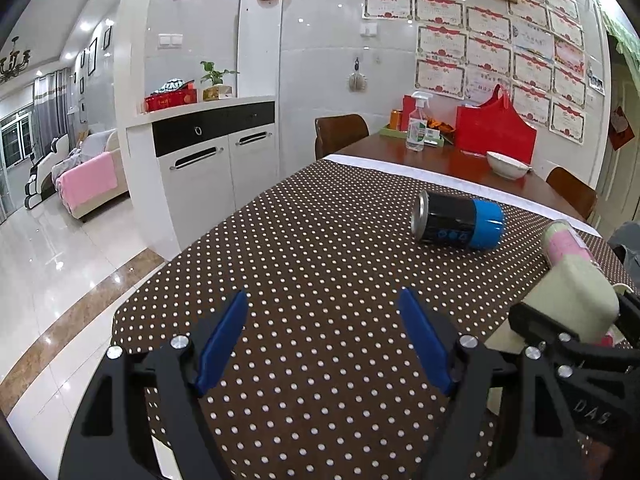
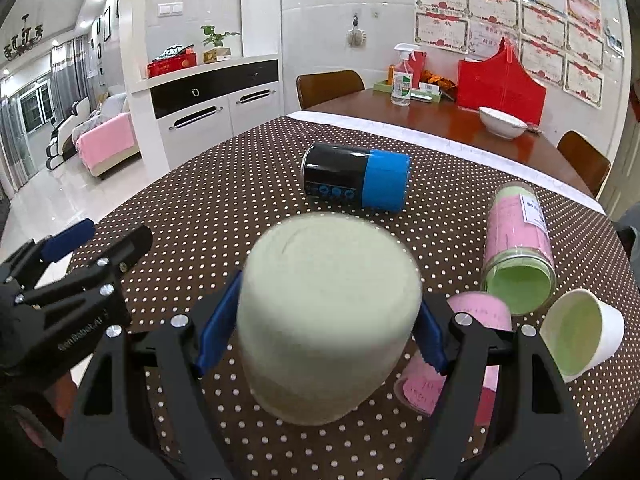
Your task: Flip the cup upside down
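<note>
A pale green cup [image 2: 328,312] is held between the blue pads of my right gripper [image 2: 320,320], its closed base toward the camera, just above the polka-dot tablecloth [image 2: 200,200]. It also shows in the left wrist view [image 1: 576,296] at the right edge, in the right gripper. My left gripper [image 1: 324,340] is open and empty over the cloth, to the left of the cup; it also shows in the right wrist view [image 2: 80,252].
A black can with a blue end [image 2: 356,180] lies on its side beyond the cup. A pink and green jar [image 2: 516,240] lies at the right, with a small white cup [image 2: 580,332] on its side and a pink paper [image 2: 424,388]. A white bowl [image 2: 502,122], spray bottle [image 2: 402,76] and red bag [image 2: 500,84] stand far back.
</note>
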A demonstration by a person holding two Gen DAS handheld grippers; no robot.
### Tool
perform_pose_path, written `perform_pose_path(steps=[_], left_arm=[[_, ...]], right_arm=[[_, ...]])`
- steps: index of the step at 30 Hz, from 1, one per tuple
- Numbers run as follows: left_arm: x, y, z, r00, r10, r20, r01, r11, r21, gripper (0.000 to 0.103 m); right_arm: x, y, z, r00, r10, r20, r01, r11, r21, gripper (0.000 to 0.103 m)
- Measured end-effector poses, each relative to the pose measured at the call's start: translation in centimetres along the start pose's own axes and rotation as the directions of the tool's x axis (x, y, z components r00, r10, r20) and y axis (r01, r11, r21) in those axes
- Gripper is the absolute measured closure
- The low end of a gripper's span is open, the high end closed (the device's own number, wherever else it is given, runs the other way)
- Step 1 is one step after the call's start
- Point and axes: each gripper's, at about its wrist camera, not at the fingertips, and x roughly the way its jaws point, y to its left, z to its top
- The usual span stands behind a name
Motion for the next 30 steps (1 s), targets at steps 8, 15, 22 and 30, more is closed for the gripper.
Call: perform_pose_path(steps=[8, 15, 22, 30], left_arm=[[-2.0, -0.9, -0.2, 1.000, -0.003, 0.022, 0.003, 1.000, 0.011, 0.026], [-4.9, -2.5, -0.3, 0.997, -0.020, 0.070, 0.017, 0.999, 0.041, 0.026], [-8.3, -4.4, -0.7, 0.992, -0.051, 0.117, 0.043, 0.997, 0.072, 0.026], [-12.3, -7.1, -1.6, 0.982, -0.085, 0.167, 0.068, 0.992, 0.109, 0.026]], right_arm=[[-2.3, -1.0, -0.1, 0.999, 0.020, 0.025, -0.021, 0.999, 0.046, 0.024], [-4.8, -1.6, -0.6, 0.997, 0.038, 0.060, -0.043, 0.997, 0.071, 0.021], [-8.3, -3.0, -1.8, 0.994, 0.035, 0.106, -0.046, 0.994, 0.103, 0.019], [-12.4, -5.0, -3.6, 0.989, 0.010, 0.148, -0.031, 0.990, 0.137, 0.018]])
